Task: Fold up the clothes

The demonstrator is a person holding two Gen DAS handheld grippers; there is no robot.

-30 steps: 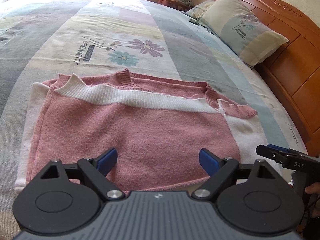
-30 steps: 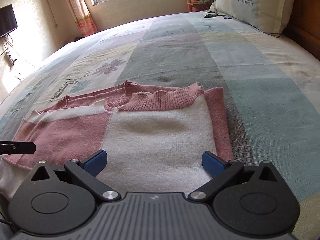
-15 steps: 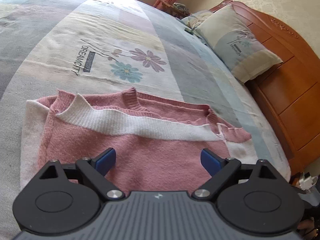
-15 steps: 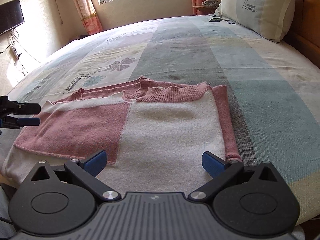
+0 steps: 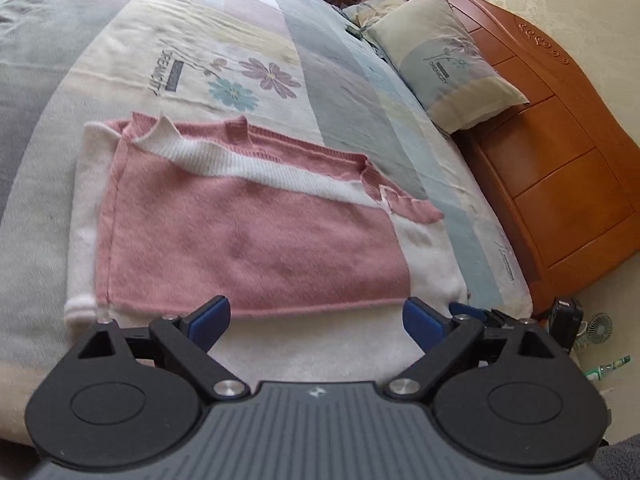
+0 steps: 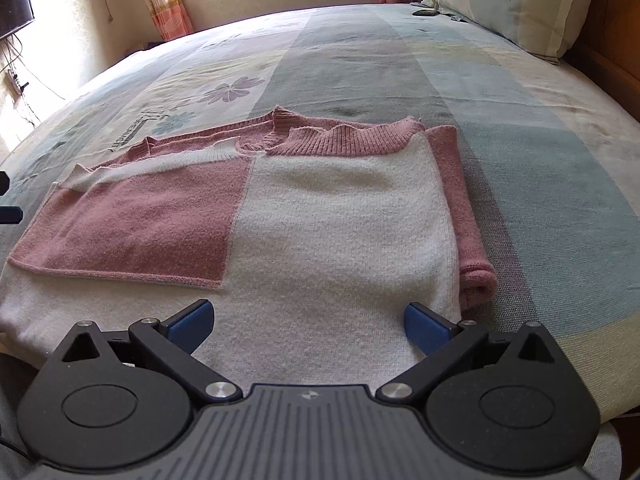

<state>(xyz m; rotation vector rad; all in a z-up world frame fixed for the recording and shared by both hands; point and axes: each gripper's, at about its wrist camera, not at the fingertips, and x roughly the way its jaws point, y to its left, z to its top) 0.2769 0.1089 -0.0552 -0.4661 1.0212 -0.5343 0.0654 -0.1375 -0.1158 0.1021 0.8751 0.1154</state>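
A pink and white knit sweater lies folded flat on the bed near its front edge; it also shows in the right wrist view. My left gripper is open and empty, held just above the sweater's near white hem. My right gripper is open and empty over the near white part. A pink sleeve lies folded along the sweater's right side. The right gripper's tip shows at the right of the left wrist view. The left gripper's tip shows at the left edge of the right wrist view.
The bed has a patchwork flower cover. A pillow leans on the wooden headboard at the right. A small fan and a bottle are on the floor. Curtains and a window are at the far wall.
Both grippers have pulled back toward the bed's front edge and risen, so more of the sweater's near white hem shows. Both stay open. The sweater has not moved.
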